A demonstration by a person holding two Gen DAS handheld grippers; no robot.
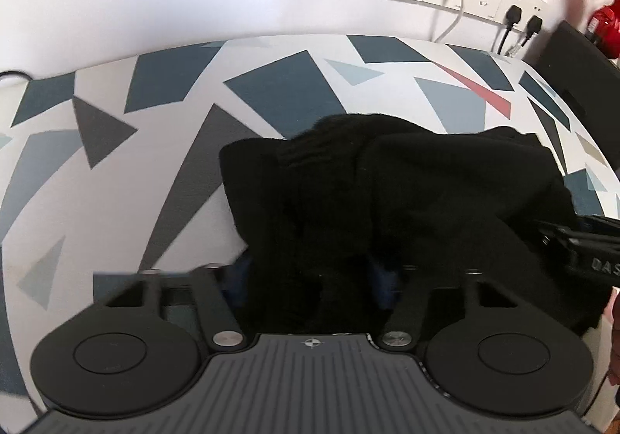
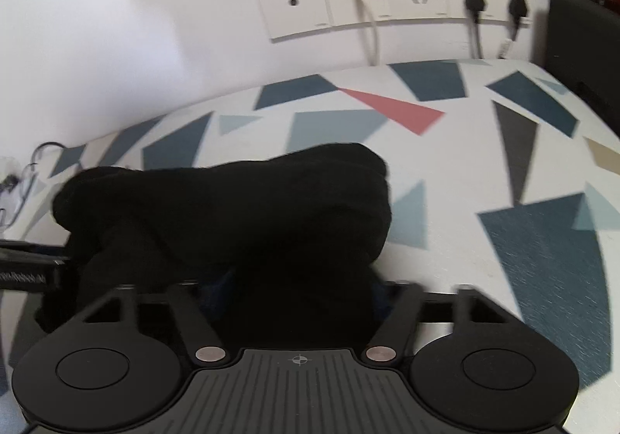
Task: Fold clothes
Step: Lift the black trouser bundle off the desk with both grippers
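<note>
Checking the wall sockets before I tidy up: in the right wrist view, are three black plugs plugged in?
No, only two black plugs sit in the sockets, beside one white cable.

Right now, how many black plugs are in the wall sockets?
2. Both sit side by side at the right end of the socket strip: one black plug, the other just right of it. None seems hidden.

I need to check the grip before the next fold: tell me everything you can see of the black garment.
The black garment is soft, matte, knit-looking cloth, bunched into a rumpled heap with thick rolled folds, not flat. It is lifted at the near edge and drapes over the patterned tabletop. The left claw and right claw each seem to grip its near edge, the cloth hiding their fingertips. No print, seams or label are discernible.
</note>
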